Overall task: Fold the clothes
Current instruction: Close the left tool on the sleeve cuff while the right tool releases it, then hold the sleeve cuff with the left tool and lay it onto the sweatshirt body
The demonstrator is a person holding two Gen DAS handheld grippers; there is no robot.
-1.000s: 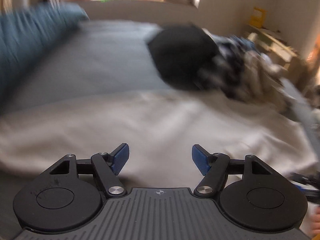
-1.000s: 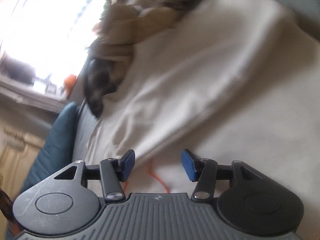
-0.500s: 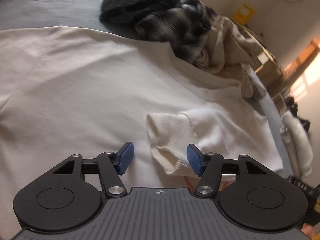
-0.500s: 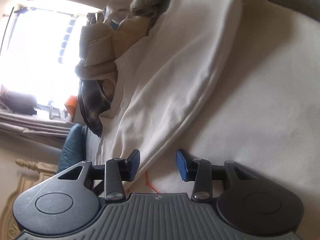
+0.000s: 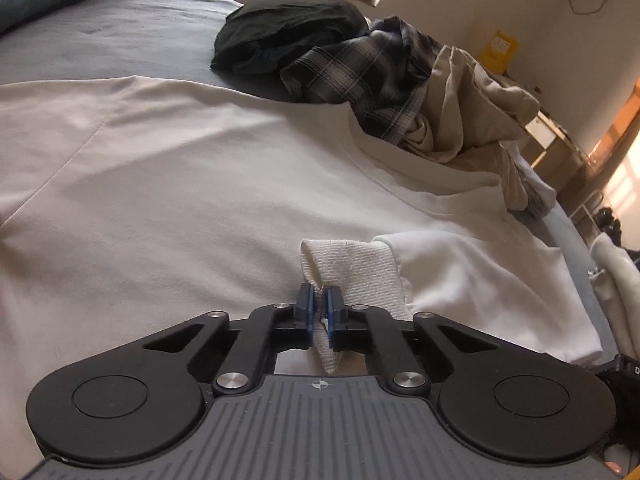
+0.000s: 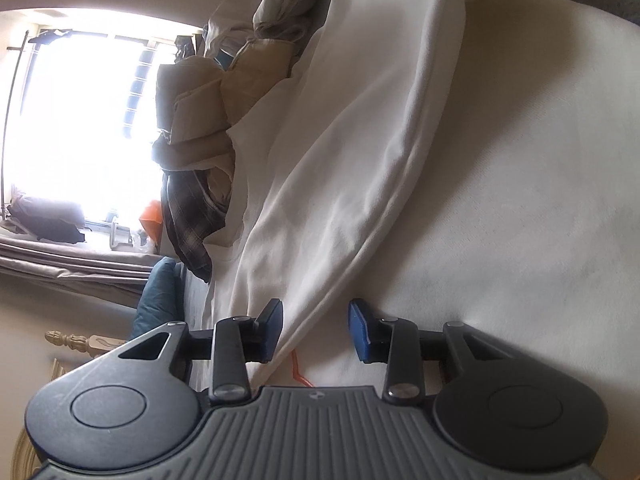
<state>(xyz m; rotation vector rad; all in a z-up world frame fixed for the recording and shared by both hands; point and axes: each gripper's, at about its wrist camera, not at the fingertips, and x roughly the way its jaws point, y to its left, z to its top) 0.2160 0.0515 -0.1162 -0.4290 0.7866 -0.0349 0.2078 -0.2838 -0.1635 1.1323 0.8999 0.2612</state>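
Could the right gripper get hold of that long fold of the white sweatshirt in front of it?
Probably yes. The right gripper stands open with the sleeve fold running between its pads, nothing on top; the heap of clothes lies well beyond.

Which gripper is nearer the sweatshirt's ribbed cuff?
Left. The left gripper is shut on the ribbed cuff; the right gripper straddles a sleeve fold, open.

right tool (image 6: 315,330): open | straddles cream sweatshirt (image 6: 500,200) fold
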